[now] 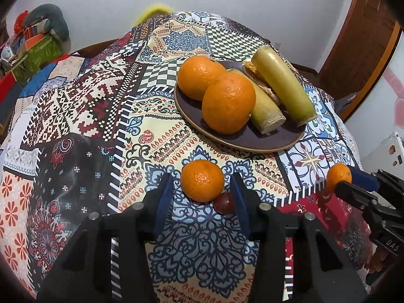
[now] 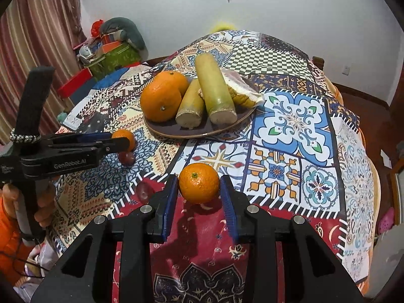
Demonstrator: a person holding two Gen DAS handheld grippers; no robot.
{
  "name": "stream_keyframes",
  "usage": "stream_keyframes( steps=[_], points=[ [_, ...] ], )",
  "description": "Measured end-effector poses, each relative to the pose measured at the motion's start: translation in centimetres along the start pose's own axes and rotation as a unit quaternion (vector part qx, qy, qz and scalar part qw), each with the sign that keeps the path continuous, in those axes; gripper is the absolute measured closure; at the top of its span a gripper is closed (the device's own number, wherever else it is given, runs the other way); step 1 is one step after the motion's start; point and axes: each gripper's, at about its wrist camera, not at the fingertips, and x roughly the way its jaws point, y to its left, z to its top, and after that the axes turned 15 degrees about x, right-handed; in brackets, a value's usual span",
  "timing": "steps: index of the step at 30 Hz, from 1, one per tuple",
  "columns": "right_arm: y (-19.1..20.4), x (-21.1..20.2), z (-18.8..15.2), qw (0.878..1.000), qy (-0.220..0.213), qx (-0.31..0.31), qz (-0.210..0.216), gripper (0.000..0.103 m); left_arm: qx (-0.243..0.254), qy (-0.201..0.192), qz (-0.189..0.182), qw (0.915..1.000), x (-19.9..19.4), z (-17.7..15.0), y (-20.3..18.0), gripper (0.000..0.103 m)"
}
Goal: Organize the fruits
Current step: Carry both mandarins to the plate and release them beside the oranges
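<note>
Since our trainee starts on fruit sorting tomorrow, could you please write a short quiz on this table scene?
1. How many large round oranges lie on the round dark brown plate?
2. True or false: both pale yellow-green cut stalks lie off the plate.
3. What sits between the right hand-held gripper's fingers: A small orange mandarin, B large orange, C cut stalk?
Key: 1 two; 2 false; 3 A.
</note>
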Motion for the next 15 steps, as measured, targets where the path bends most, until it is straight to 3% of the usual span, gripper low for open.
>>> stream_keyframes(
  steps=[3, 15],
  points=[
    [0.0, 0.2, 0.4, 1.000, -0.002, 0.002, 0.002, 0.072, -0.001, 0.001, -0.006, 1.0000, 0.3, -0.1, 0.1, 0.066],
    [0.2, 0.6, 1.1, 1.000, -0.006, 0.000, 0.002, 0.072, -0.001, -0.016, -0.021, 0.9996, -1.1, 0.2, -0.3, 0.067]
  ],
)
